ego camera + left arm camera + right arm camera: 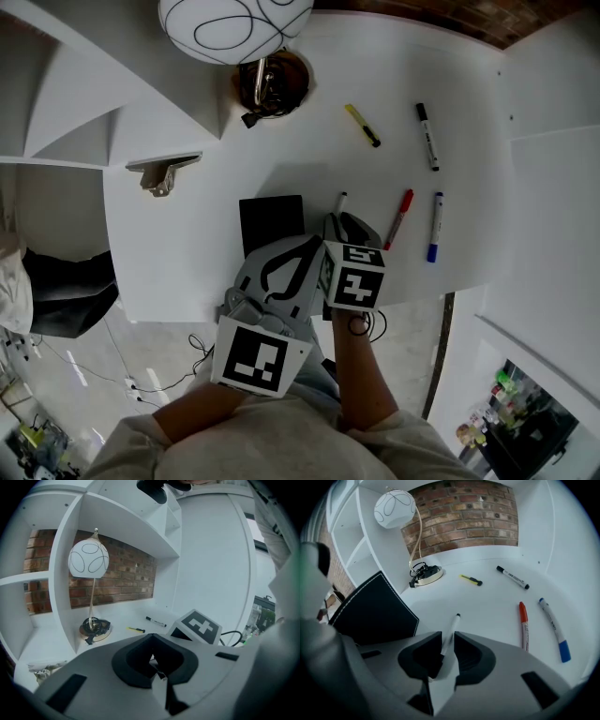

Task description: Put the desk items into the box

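The right gripper (pixel 446 651) points steeply down at the white counter (pixel 187 234); its fingers stand apart, and a slim white pen with a black cap (pixel 452 630) lies on the counter in the gap between them, not pressed by either finger; the cap end points to 12 o'clock in the right gripper view. The left gripper (pixel 154 660) is just beside it, at its 9 o'clock in the head view; its fingers are nearly together and hold nothing. The black box with white stitching (pixel 375 606) stands at 9 o'clock of the pen. A red marker (pixel 400 217) and a white marker with a blue cap (pixel 436 227) lie at 3 o'clock; a yellow highlighter (pixel 362 125) at 12 o'clock; a white marker with a black cap (pixel 427 136) at 1 o'clock; a lamp with a white globe shade (pixel 234 23) at 11 o'clock.
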Motion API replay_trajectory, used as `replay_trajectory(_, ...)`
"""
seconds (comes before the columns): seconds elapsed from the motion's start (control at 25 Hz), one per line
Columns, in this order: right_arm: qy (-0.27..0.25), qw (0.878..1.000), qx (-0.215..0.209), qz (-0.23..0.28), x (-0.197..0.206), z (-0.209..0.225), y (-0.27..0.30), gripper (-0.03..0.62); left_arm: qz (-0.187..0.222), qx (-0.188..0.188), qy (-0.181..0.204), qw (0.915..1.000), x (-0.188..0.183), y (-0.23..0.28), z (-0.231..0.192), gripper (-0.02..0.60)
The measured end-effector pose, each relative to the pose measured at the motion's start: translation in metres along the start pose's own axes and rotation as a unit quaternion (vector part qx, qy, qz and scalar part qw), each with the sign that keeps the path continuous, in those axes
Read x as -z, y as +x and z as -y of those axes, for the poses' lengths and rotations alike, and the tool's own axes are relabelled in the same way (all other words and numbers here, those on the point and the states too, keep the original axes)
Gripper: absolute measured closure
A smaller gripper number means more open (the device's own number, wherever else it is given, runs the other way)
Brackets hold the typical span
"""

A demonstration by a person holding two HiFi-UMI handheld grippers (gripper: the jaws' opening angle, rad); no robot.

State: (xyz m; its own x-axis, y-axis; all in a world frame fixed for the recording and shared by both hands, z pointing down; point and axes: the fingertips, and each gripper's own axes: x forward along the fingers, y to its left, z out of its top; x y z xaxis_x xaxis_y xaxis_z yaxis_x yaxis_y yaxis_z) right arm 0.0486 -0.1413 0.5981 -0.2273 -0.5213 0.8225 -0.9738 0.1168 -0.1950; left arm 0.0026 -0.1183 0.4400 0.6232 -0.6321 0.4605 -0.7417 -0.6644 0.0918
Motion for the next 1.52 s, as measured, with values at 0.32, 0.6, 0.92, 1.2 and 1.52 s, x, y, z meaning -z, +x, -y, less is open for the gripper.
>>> replay_trajectory(0.32,-0.005,1.0,0.003,-0.005,0.001,0.004,0.002,0.545,0.0,-0.007,-0.016,0.9999,0.002,0.001,-0.002,0.574)
replay_trajectory(0.6,0.005,1.0,-0.009,-0.008,0.002,0.007,0.002,0.546,-0.003,-0.006,-0.033,0.9994,0.006,0.0,-0.001,0.574)
replay_trajectory(0.92,0.013,1.0,-0.007,0.011,-0.003,0.007,-0.019,0.546,-0.007,-0.009,-0.028,0.9995,0.003,-0.003,0.0,0.574)
replay_trajectory(1.2,0.02,0.998,0.003,0.064,-0.023,0.005,-0.05,0.546,0.006,-0.011,-0.042,0.9991,-0.011,-0.015,-0.005,0.574)
replay_trajectory(1.52,0.003,0.985,0.027,0.169,-0.061,-0.003,-0.102,0.546,0.031,-0.02,-0.025,0.999,-0.039,-0.037,-0.002,0.574)
